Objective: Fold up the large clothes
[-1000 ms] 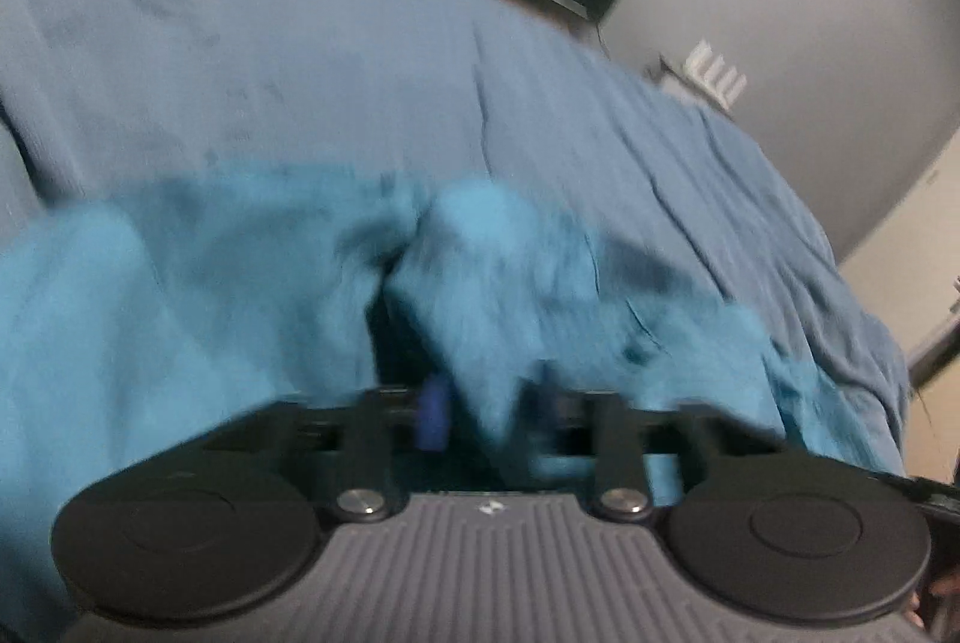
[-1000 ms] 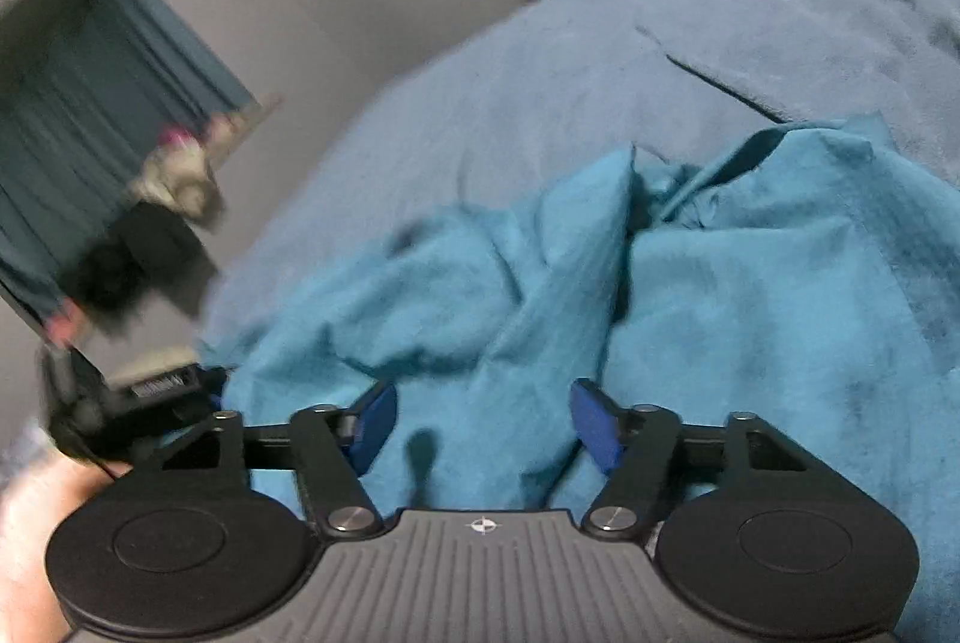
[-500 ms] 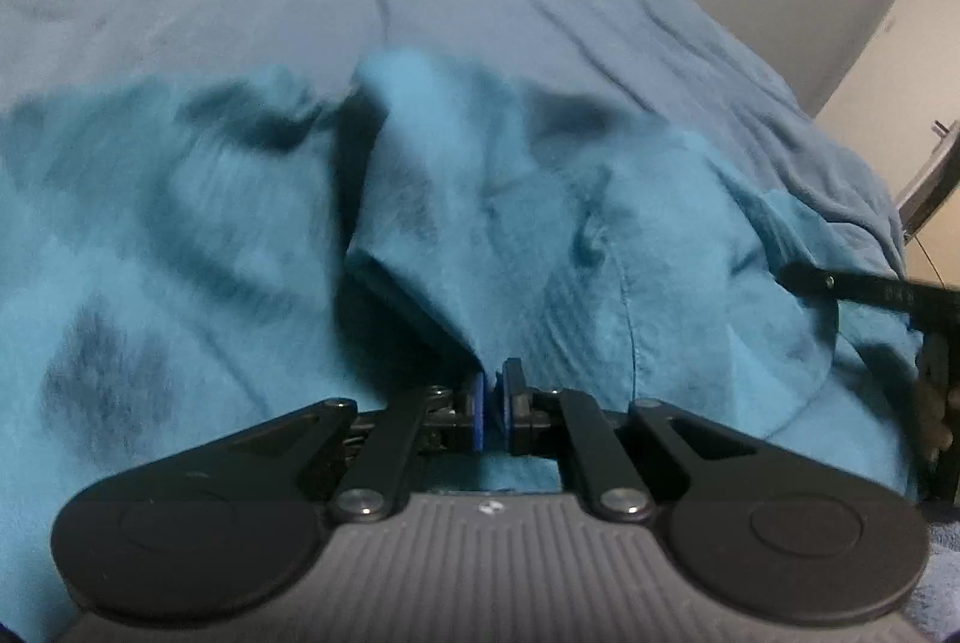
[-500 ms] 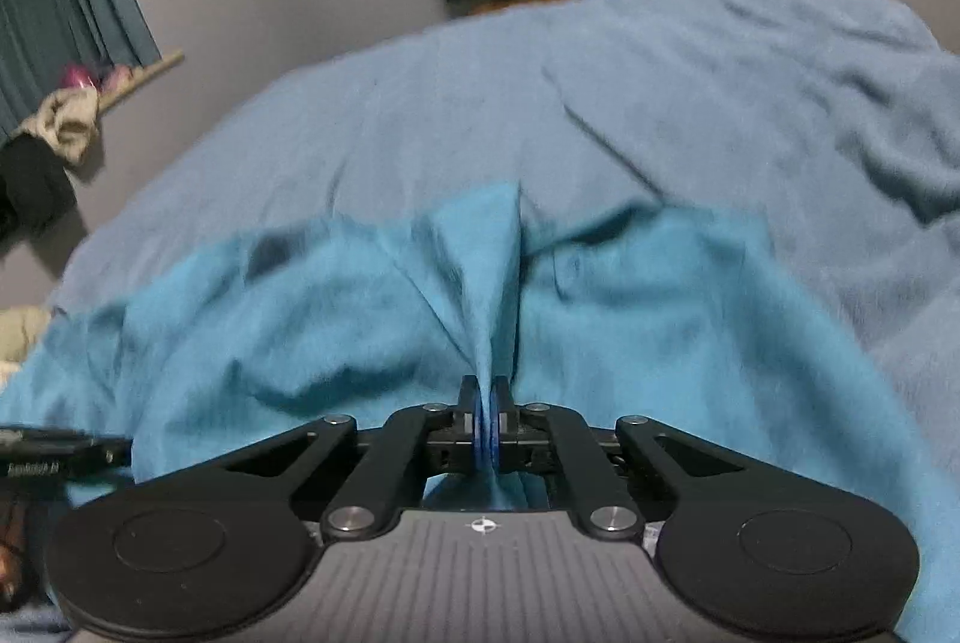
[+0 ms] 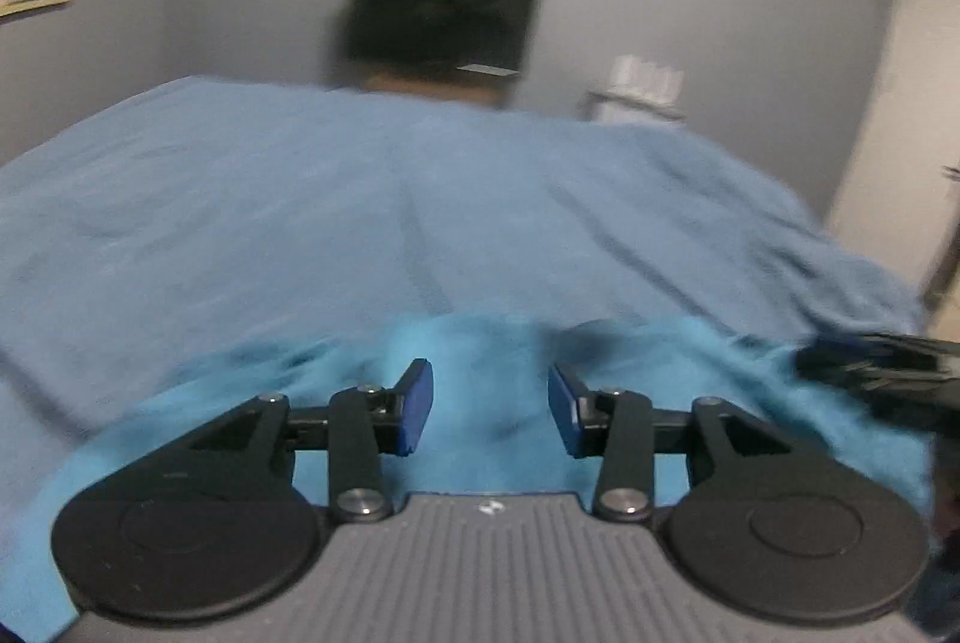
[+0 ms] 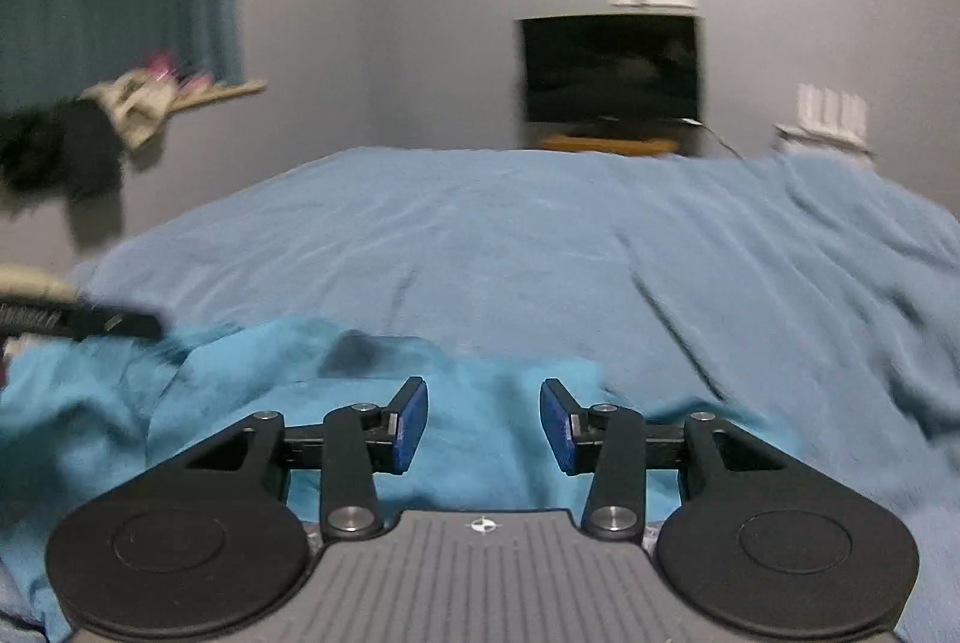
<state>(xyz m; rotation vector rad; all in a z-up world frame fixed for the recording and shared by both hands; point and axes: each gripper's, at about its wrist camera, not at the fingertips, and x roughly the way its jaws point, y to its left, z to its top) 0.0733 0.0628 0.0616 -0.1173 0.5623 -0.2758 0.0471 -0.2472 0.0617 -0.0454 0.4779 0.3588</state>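
Left wrist view first: the only marking is a small white emblem on the grey housing [image 5: 491, 508], too small to read as a name. The left gripper [image 5: 490, 406] has its blue pads [image 5: 417, 406] parted and opening, nothing pinched between them. The turquoise garment [image 5: 492, 361] lies rumpled on the bed just below and ahead of the fingers, spreading out to both sides, on a paler blue blanket [image 5: 360, 223]. At the right edge, a dark blur is the other gripper (its state cannot be read here). A black screen [image 5: 441, 12] sits against the far wall.

Over to the right wrist view: same small emblem on the housing [image 6: 483, 525], and faint white lettering on the left gripper's dark body at the left edge, too blurred to read. The right gripper [image 6: 485, 424] is also spread and opening, its pads [image 6: 411, 424] clear of cloth. The garment lies bunched under and to the left of the fingers, reaching the other gripper's tip.
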